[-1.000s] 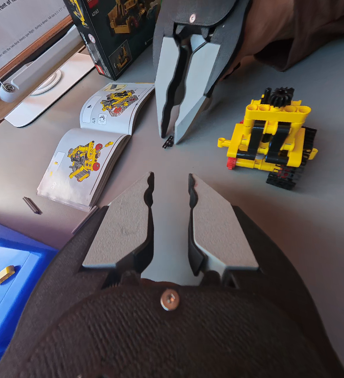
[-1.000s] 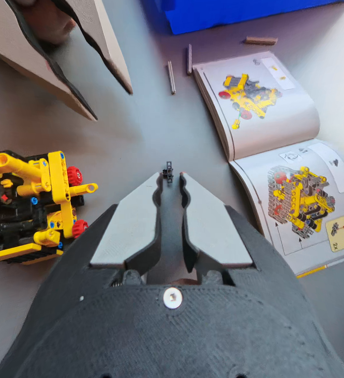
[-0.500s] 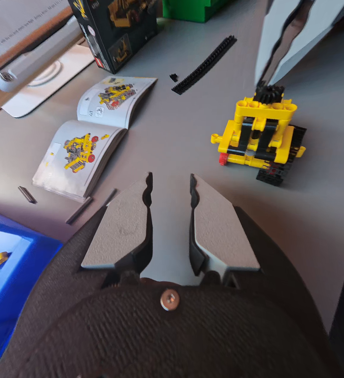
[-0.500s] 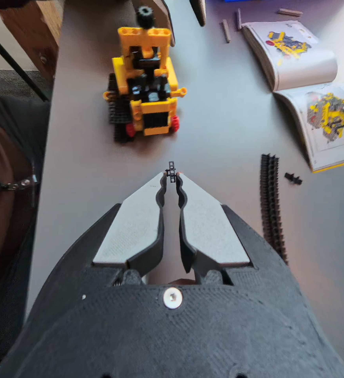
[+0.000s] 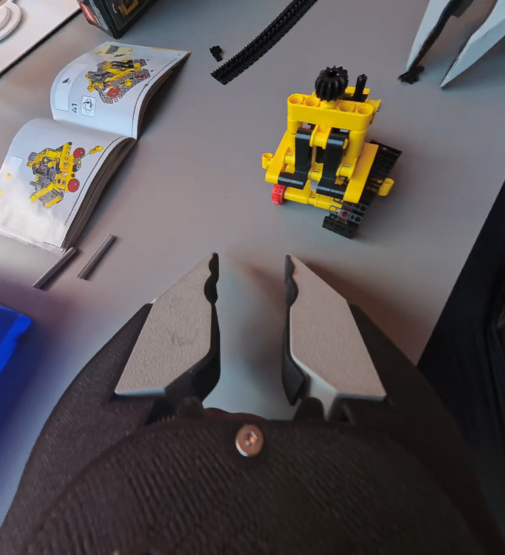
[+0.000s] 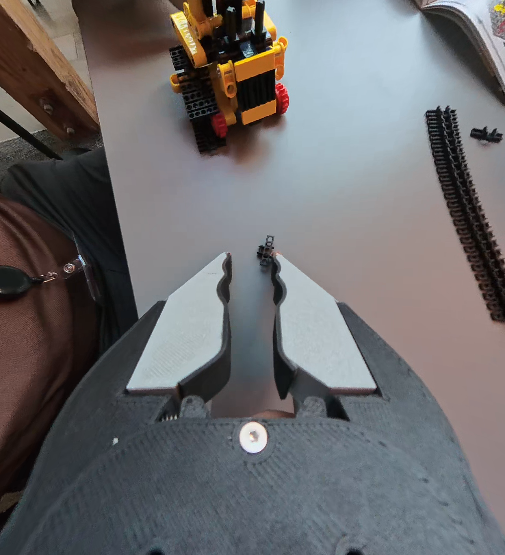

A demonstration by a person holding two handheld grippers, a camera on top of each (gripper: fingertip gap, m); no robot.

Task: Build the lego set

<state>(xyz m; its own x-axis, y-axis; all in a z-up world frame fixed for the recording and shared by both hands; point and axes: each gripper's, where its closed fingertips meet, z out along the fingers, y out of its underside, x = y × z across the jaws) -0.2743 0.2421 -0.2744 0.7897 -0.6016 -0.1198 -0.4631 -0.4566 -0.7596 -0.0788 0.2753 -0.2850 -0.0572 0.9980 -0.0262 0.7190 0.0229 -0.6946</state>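
Right fingers (image 6: 251,255) parted, black link (image 6: 265,250) touching the right tip; left fingers (image 5: 251,258) wide, bulldozer (image 5: 329,156) at one o'clock.

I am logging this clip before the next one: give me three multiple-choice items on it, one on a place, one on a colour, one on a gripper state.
1. Where does the long black toothed track strip lie?
A. flat on the grey table
B. wrapped round the model
C. in the blue bin

2. What colour is the toothed gear on top of the yellow and black brick vehicle?
A. red
B. black
C. yellow

3. How does the left gripper stand?
A. shut on a brick
B. shut, empty
C. open, empty

Key: 1 A, it lies stretched out on the table; 2 B, the gear is black above the yellow beam; 3 C, bare table shows between its fingers.
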